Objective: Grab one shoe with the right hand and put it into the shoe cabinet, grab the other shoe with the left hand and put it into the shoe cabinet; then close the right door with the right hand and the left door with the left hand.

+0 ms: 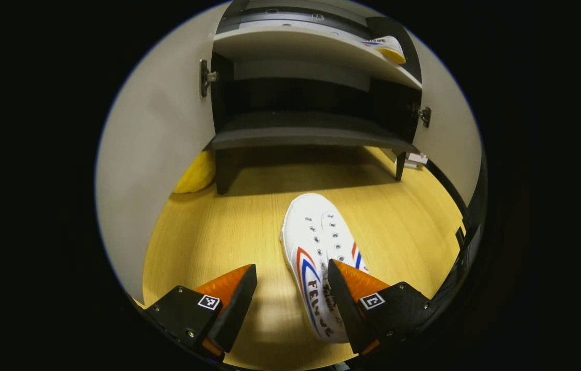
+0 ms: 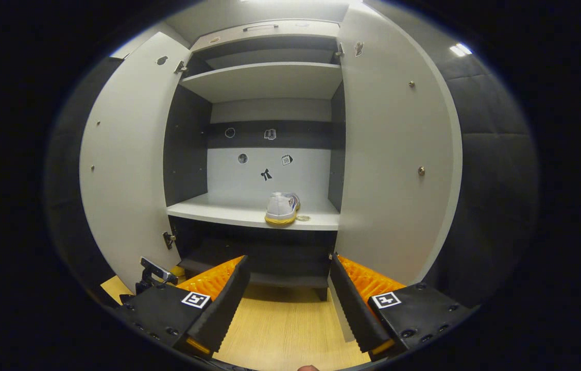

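We find the left gripper [image 1: 290, 288] wide open low in frame, the white shoe [image 1: 319, 257] lying by its right-hand finger; the right gripper [image 2: 288, 288] gapes empty.

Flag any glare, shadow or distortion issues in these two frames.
Left gripper view: white shoe on the floor is bright, near blown out at the toe; cabinet casts a dark shadow on the wood floor; fisheye bows the shelves. Right gripper view: even light, ceiling light clipped, doors curve outward, shoe on the shelf small but sharp.
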Available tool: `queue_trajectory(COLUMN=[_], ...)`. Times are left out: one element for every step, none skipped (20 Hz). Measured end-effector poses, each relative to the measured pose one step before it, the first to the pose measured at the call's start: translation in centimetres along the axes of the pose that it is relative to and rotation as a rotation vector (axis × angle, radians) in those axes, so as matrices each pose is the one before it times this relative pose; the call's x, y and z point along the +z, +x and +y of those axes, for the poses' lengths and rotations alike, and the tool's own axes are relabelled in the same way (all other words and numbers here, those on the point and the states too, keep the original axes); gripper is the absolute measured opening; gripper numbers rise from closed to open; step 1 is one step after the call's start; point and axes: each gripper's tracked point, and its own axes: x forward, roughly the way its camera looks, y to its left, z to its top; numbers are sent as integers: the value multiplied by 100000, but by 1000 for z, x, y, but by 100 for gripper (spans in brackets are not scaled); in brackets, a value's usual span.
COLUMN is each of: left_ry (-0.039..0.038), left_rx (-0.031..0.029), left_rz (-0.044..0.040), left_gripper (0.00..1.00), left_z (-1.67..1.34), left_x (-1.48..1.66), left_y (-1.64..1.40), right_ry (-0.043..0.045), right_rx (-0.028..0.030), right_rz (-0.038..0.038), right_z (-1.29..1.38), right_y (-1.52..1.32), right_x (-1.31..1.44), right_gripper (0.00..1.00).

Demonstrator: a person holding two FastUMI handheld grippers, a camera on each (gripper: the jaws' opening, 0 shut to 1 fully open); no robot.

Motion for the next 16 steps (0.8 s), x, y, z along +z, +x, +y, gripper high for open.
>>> queue_trajectory(left_ry=[-872, -497, -131, -48, -1073, -1762, -1852, -808, 1094, 1271, 910, 715, 506, 236, -2380, -3899], left_rx=[-367, -162, 21, -561, -2290, -3330, -2787, 346, 1011, 1485, 1171, 739, 501, 969, 1361, 894], left_rz=[1179, -118, -1119, 627, 304, 136, 375, -694, -867, -860, 276, 298, -568, 105, 175, -1589], left_gripper=[79, 80, 80, 81, 79, 78, 65, 52, 39, 35, 35, 31, 28, 23, 22, 12], left_z=[-64, 11, 6, -78, -443, -671, -703, -109, 3, 12, -147, -93, -57, 321, 120, 573], left_x=[-294, 108, 257, -39, -150, -10, -89, -15, 2, -15, -444, -215, -67, -78, 401, 654], left_y=[217, 97, -24, 54, 171, 294, -57, 128, -236, -107, 77, -305, 137, 361, -669, -464], right_ry=[-549, -753, -696, -434, -40, 251, 206, 130, -7, -150, -377, -490, -349, -250, -323, -413], right_rx=[294, 345, 301, 322, 285, 446, 242, 179, 306, 215, 139, 229, 267, 388, 482, 164], right_rz=[139, 32, 6, -74, 11, 118, 56, 11, -20, -12, 410, 571, 386, 325, 215, -88], right_z=[66, 91, 72, 89, 129, 105, 133, 33, 114, 57, 104, 85, 94, 126, 118, 39], right_y=[-48, 108, 75, 115, 115, 200, 95, 32, 111, 42, 163, 119, -61, -15, -117, -147], right_x=[-134, 39, -55, 44, 8, 50, -71, 31, -58, -9, -240, -184, -276, -80, -97, 16], right_gripper=[98, 98, 98, 97, 98, 98, 98, 98, 98, 98, 98, 97, 98, 98, 98, 98])
